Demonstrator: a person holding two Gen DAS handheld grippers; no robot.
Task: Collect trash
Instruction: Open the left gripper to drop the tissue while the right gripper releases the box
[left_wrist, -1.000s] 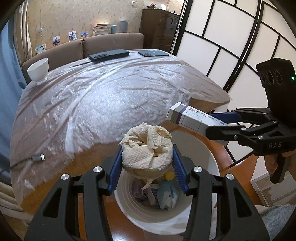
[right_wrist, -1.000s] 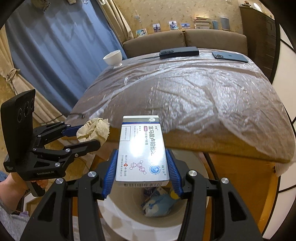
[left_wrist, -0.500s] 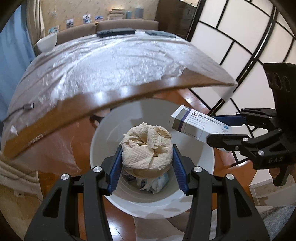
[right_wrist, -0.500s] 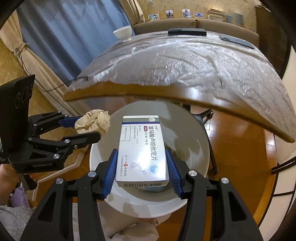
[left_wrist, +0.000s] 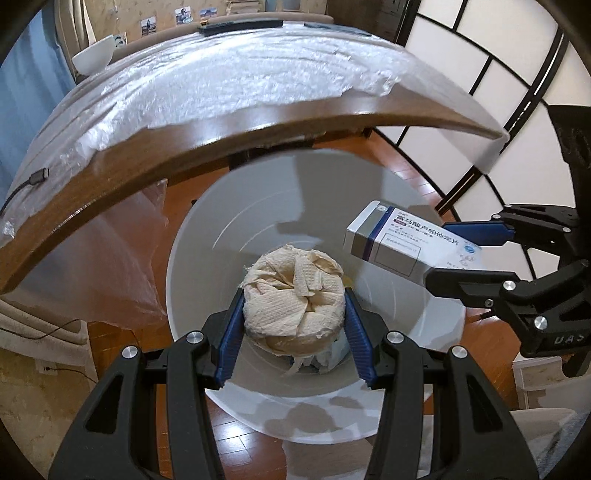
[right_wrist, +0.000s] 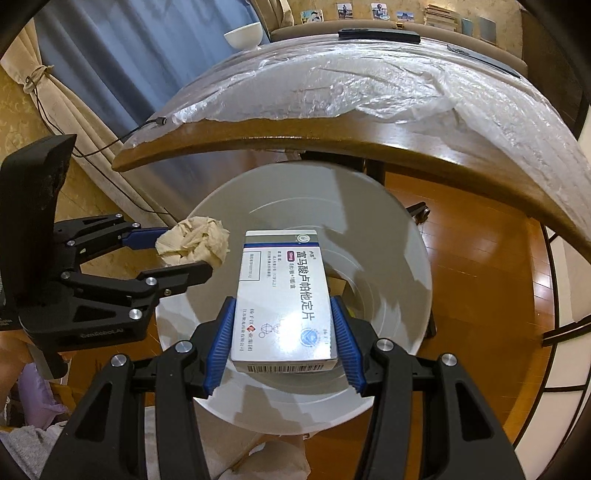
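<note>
My left gripper (left_wrist: 294, 312) is shut on a crumpled beige paper wad (left_wrist: 293, 297) and holds it over the open mouth of a white trash bin (left_wrist: 207, 280). My right gripper (right_wrist: 283, 332) is shut on a white medicine box (right_wrist: 284, 299) with blue print, also held over the bin (right_wrist: 399, 258). In the left wrist view the box (left_wrist: 402, 245) and right gripper (left_wrist: 454, 254) come in from the right. In the right wrist view the wad (right_wrist: 194, 240) and left gripper (right_wrist: 177, 251) come in from the left. Trash lies at the bin's bottom, mostly hidden.
A wooden table (left_wrist: 229, 133) covered in clear plastic film overhangs the bin just beyond it. On it stand a white bowl (left_wrist: 94, 57), a dark remote (right_wrist: 378, 34) and a cable end (left_wrist: 37, 177). A blue curtain (right_wrist: 122, 66) hangs at the left, a paper screen (left_wrist: 461, 85) at the right.
Both grippers have dropped below the table edge and closer to the bin's mouth, still holding the wad and the box. The bin now fills more of both views.
</note>
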